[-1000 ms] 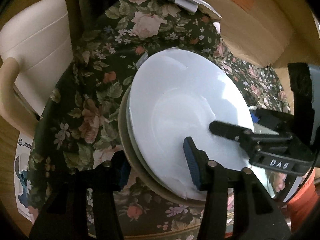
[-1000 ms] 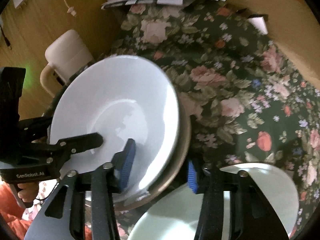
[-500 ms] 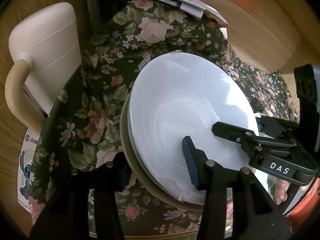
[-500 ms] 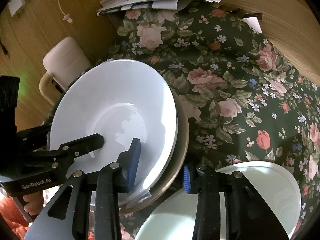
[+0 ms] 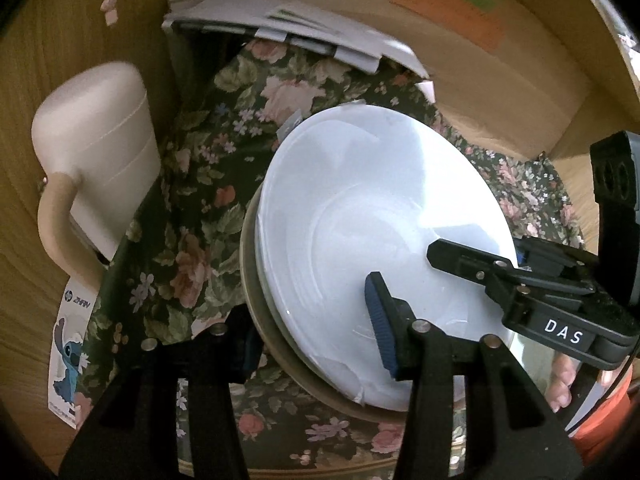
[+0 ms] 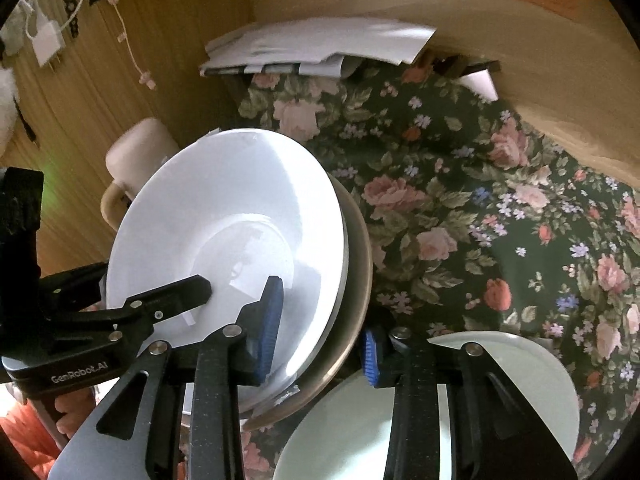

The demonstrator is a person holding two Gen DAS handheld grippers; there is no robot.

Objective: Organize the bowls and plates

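A white deep bowl [image 5: 360,220] sits stacked on a tan plate [image 5: 249,272], and both grippers hold the stack at a tilt above the floral tablecloth [image 5: 188,240]. My left gripper [image 5: 312,332] is shut on the stack's near rim, one blue pad inside the bowl and the other finger hidden beneath. My right gripper [image 6: 320,340] is shut on the opposite rim of the bowl [image 6: 224,216] and tan plate [image 6: 358,264], one pad inside and one under. Each wrist view also shows the other gripper: the right gripper [image 5: 480,252] and the left gripper [image 6: 152,288].
A pale green plate [image 6: 500,400] lies on the cloth under my right gripper. A cream chair [image 5: 96,160] stands left of the table and a pile of papers [image 5: 300,28] lies at its far edge. Wooden walls close in behind.
Both grippers and the stack have risen and pulled back from the cloth. The right gripper's pads have drawn closer together on the rim.
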